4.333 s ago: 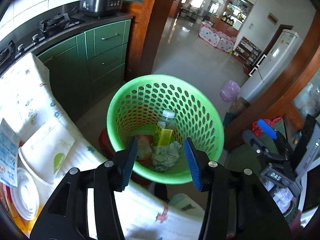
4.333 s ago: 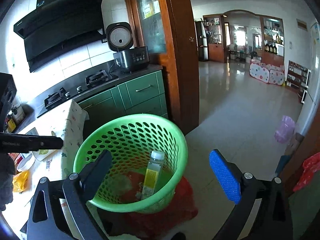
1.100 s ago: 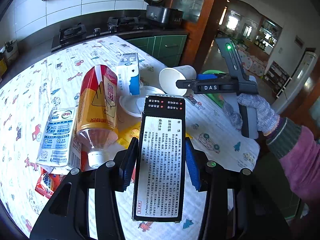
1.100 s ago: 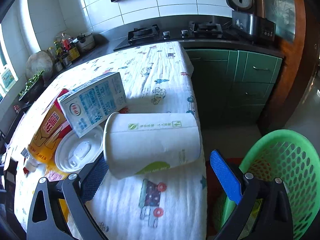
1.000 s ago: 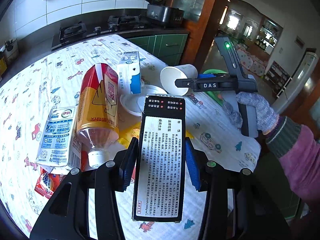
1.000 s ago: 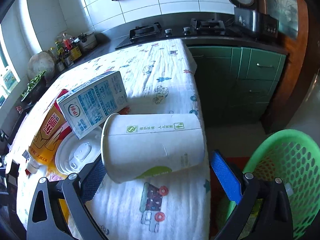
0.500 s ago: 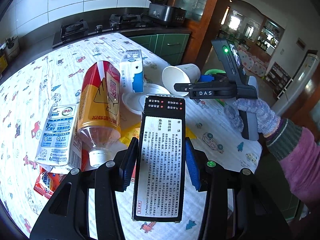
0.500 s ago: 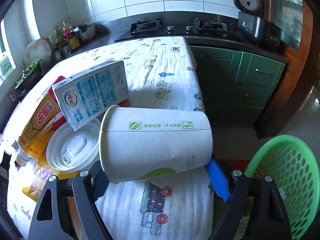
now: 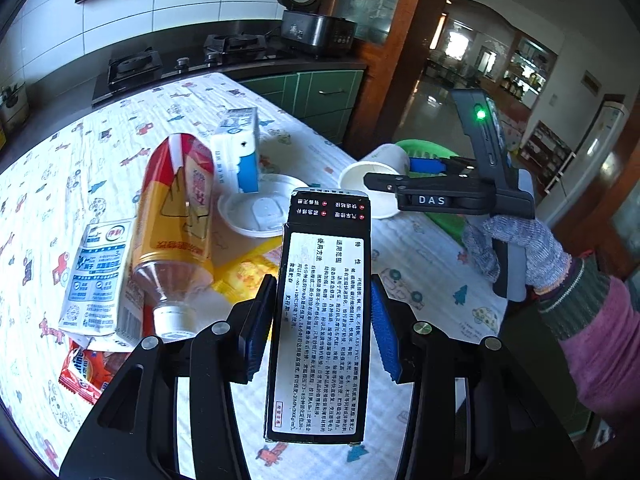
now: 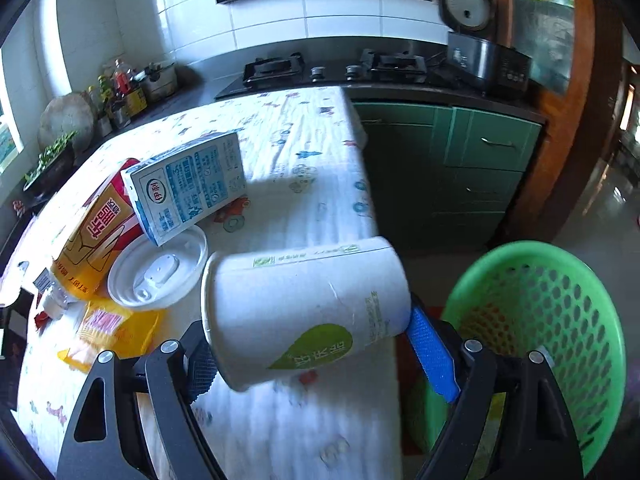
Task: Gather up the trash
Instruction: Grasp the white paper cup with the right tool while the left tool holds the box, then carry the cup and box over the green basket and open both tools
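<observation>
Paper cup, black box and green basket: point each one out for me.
paper cup (image 10: pixel 304 312), right wrist view, on its side wall.
black box (image 9: pixel 320 328), left wrist view, on its white printed label.
green basket (image 10: pixel 560 320), right wrist view, on its perforated inner wall.

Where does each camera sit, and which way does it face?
Left wrist: on the left gripper, facing the table; its fingers clamp a black box; gloved hand visible.
Right wrist: on the right gripper, facing the table edge and green basket; its fingers hold a paper cup.
Shared: cup, milk carton.
</observation>
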`<state>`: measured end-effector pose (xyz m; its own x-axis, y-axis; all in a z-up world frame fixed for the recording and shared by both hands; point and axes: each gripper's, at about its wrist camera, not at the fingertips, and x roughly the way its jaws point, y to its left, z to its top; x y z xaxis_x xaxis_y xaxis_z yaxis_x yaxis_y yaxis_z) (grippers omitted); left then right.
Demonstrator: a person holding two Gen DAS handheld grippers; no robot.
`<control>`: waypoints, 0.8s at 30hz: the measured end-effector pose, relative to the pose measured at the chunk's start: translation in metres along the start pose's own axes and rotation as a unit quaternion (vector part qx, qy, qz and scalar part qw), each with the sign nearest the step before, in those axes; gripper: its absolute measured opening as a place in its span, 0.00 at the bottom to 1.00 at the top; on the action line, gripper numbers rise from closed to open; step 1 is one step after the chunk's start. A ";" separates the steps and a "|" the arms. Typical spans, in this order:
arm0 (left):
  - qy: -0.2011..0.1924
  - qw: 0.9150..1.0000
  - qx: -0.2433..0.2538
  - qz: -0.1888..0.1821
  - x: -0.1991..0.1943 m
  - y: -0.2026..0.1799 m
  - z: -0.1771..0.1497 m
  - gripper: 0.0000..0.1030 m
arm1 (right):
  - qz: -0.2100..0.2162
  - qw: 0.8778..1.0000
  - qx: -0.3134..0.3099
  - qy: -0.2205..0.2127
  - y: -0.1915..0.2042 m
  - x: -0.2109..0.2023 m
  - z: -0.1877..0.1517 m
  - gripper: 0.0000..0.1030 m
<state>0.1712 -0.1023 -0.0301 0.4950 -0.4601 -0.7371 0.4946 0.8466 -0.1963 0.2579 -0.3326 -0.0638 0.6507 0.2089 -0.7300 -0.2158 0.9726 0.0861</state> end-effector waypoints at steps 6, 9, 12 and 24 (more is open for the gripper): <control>0.002 1.000 0.011 -0.022 0.010 -0.019 0.009 0.44 | -0.017 0.999 0.036 0.007 -0.032 -0.024 -0.020 0.55; 0.005 0.999 0.015 -0.028 0.016 -0.027 0.012 0.44 | -0.022 0.998 0.048 0.016 -0.046 -0.029 -0.031 0.48; 0.010 0.999 0.019 -0.031 0.020 -0.033 0.012 0.44 | -0.020 0.998 0.058 0.019 -0.052 -0.033 -0.041 0.41; 0.012 0.999 0.018 -0.024 0.022 -0.032 0.013 0.44 | -0.017 0.996 0.082 -0.009 -0.058 -0.041 -0.044 0.14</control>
<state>0.1757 -0.1435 -0.0316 0.4530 -0.4923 -0.7433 0.5424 0.8138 -0.2084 0.2116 -0.4022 -0.0692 0.6683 0.1762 -0.7228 -0.0733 0.9824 0.1718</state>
